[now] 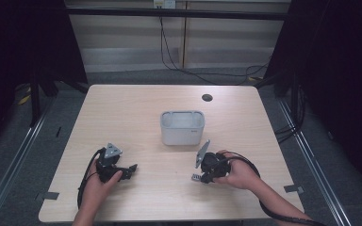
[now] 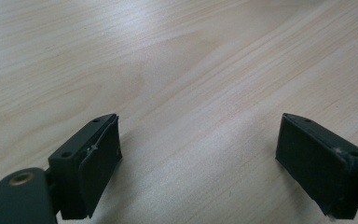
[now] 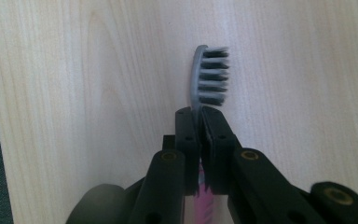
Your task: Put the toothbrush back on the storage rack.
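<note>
Clamped on the neck of a toothbrush [image 3: 208, 74], our right gripper [image 3: 200, 116] is holding it low over the near right of the table [image 1: 136, 101], bristles facing sideways, likely so that we can carry it to the holder. We are resting our left gripper [image 2: 198, 154] at the near left, its jaws standing wide apart over bare wood with nothing between them. Farther off, at mid-table, the white holder [image 1: 182, 128] is standing upright and looking empty.
</note>
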Demonstrator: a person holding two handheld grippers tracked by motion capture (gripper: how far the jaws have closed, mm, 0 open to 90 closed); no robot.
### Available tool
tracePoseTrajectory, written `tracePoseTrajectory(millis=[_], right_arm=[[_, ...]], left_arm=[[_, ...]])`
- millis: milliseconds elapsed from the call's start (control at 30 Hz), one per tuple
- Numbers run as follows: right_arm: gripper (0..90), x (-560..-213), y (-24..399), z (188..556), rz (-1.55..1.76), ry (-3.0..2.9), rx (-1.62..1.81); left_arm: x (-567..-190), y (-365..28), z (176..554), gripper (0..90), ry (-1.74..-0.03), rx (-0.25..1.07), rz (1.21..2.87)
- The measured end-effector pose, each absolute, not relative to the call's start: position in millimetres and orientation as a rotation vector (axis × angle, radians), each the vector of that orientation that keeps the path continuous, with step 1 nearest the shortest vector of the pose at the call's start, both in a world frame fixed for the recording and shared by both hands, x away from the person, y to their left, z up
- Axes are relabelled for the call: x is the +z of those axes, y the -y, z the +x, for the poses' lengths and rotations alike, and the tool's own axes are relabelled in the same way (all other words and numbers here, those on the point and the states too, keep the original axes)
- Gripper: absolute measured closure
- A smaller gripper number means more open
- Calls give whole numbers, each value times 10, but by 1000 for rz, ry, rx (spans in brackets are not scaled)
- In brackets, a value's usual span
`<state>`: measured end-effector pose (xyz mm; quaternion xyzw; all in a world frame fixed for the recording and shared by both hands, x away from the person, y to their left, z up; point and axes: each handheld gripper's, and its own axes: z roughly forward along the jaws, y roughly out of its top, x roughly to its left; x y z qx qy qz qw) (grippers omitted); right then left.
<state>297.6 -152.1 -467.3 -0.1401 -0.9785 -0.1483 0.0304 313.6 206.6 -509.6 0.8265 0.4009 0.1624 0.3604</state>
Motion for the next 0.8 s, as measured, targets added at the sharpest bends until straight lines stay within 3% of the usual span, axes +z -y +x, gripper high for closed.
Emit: tracePoseTrajectory(millis=[800], right_arm=[[861,-4363,1759,3086,-567,2970,-834]], left_arm=[[-5096,-2066,3136,134,-1033,418,2130]])
